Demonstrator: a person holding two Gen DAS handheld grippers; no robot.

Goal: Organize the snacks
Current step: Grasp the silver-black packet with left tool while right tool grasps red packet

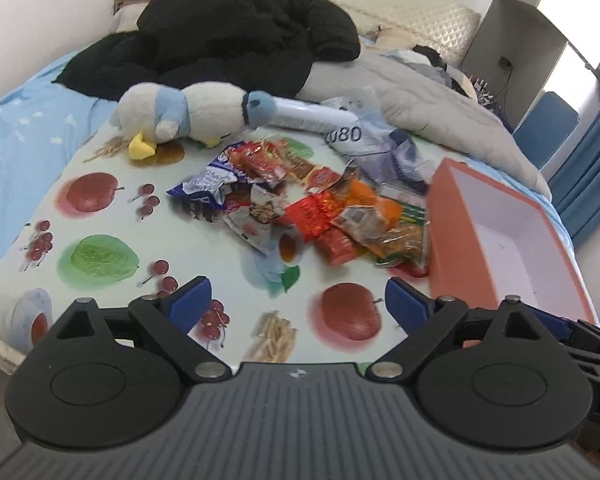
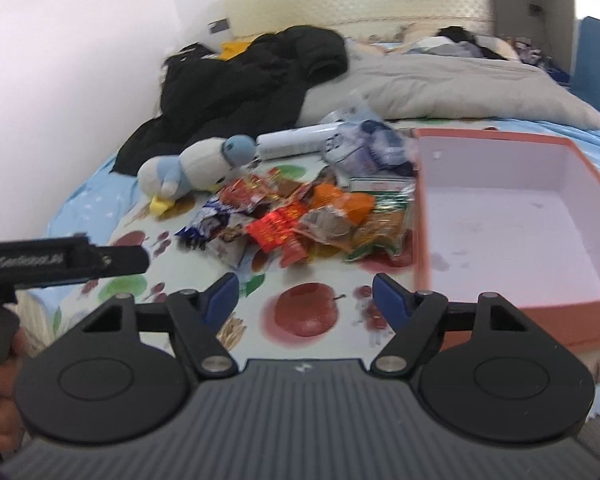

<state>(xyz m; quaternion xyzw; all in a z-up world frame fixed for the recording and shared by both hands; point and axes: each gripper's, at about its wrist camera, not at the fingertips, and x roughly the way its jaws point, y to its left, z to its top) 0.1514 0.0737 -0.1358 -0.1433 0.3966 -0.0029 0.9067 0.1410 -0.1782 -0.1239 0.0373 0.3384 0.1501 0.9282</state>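
Note:
A pile of snack packets (image 1: 300, 200) in red, orange, blue and clear wrappers lies on a fruit-print cloth (image 1: 100, 216) on the bed. It also shows in the right wrist view (image 2: 300, 220). An empty orange box (image 1: 500, 240) with a white inside stands to the right of the pile; it also shows in the right wrist view (image 2: 512, 232). My left gripper (image 1: 298, 302) is open and empty, hovering short of the pile. My right gripper (image 2: 304, 296) is open and empty, short of the pile, next to the box's near left corner.
A white and blue plush bird (image 1: 180, 114) lies behind the pile. A white cylinder (image 1: 312, 116) and crumpled plastic bags (image 1: 396, 152) lie behind the snacks. A black jacket (image 1: 240, 36) and grey duvet (image 1: 420, 96) cover the bed's far side. The left gripper's body (image 2: 60, 264) juts in at the left of the right wrist view.

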